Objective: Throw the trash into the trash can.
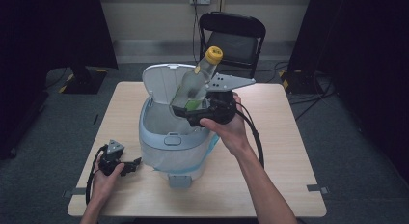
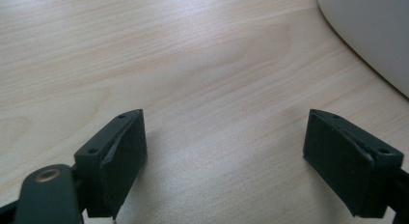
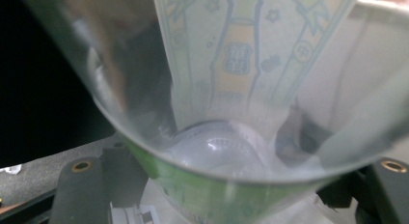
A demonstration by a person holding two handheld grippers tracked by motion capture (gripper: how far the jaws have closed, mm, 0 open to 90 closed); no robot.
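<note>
Right between the jaws of the right gripper (image 1: 193,117) sits a clear glass bottle with a yellow cap and a pale printed label (image 1: 197,81), clamped near its base; in the right gripper view the black pads show at either side of the bottle's (image 3: 231,89) rounded bottom, so the jaws are grasping it. It leans, cap up and to the right, with its lower end over the mouth of a white and pale-blue plastic bin with a raised flip lid (image 1: 164,113). That lid stands upright just left of and behind the bottle, closing that side, while the bin's near rim lies close below the jaws; room stays free above and to the right. The right hand (image 1: 226,127) comes in from the near right, forearm angled across the bench (image 1: 289,185), cable looping below the wrist.

The left gripper (image 1: 126,167) rests low on the bench by the near left corner, held by the left hand (image 1: 103,178), its jaws released and wide apart over bare wood (image 2: 222,89), nothing between them. The bin's curved white wall (image 2: 371,35) stands just to its right. A black folding chair (image 1: 234,38) stands beyond the far edge.
</note>
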